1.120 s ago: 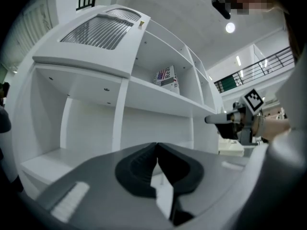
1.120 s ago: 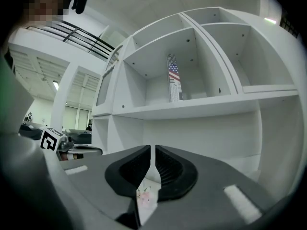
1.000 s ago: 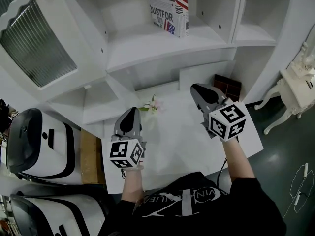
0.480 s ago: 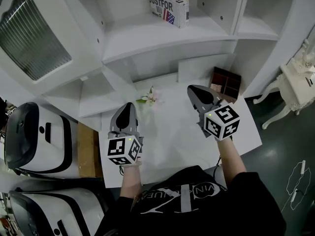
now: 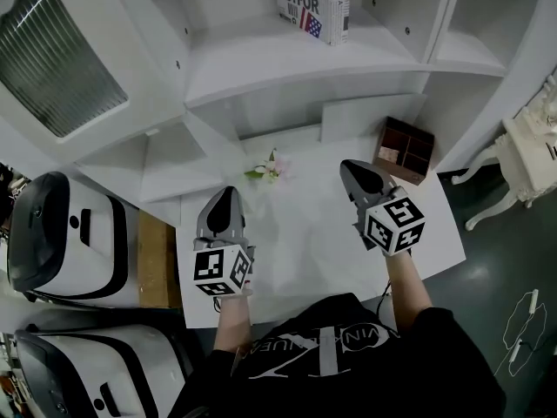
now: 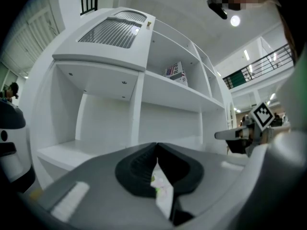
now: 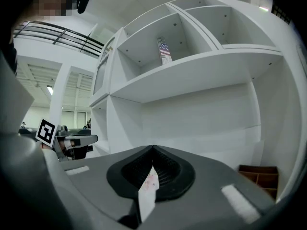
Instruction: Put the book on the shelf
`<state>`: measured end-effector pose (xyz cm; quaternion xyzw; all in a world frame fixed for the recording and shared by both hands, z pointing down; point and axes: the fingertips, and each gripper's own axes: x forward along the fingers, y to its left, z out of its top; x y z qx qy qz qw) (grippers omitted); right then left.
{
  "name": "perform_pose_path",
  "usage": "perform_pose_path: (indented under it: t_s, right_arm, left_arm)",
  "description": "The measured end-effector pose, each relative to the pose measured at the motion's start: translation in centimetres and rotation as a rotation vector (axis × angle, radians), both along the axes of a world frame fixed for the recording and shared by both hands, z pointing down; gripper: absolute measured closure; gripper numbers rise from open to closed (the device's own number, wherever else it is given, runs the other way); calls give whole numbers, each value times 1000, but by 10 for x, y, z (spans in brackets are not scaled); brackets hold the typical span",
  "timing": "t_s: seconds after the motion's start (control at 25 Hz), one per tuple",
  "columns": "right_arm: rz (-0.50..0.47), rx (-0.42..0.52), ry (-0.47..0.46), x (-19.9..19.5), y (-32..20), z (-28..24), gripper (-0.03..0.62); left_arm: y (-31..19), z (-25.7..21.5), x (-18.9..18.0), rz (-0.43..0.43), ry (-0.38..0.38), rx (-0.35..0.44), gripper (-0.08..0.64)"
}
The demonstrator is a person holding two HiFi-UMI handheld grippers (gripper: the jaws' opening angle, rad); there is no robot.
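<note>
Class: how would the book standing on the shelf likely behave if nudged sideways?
The book stands upright with nothing leaning against its sides, so it would probably tip. It looks thick, so it is likely stiff and fairly heavy.

1. Head view: steeply down from above onto the worktop (image 5: 305, 242) and shelf unit (image 5: 287, 59).
2. Left gripper view: level along its jaws, near the shelf unit, right gripper (image 6: 219, 135) at its right edge.
3. Right gripper view: likewise, left gripper (image 7: 95, 138) at left; all share the shelved book (image 5: 315, 3).
</note>
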<state>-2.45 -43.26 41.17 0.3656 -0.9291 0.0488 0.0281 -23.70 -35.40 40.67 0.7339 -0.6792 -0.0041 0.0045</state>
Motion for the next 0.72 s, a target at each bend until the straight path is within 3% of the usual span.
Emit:
perform_pose_path:
  t_s: [0.72]
  right_arm:
    - [36,129,-10,-2,-16,-9,586]
  left_arm:
    - [-5,9,-17,-28,2,-4,560]
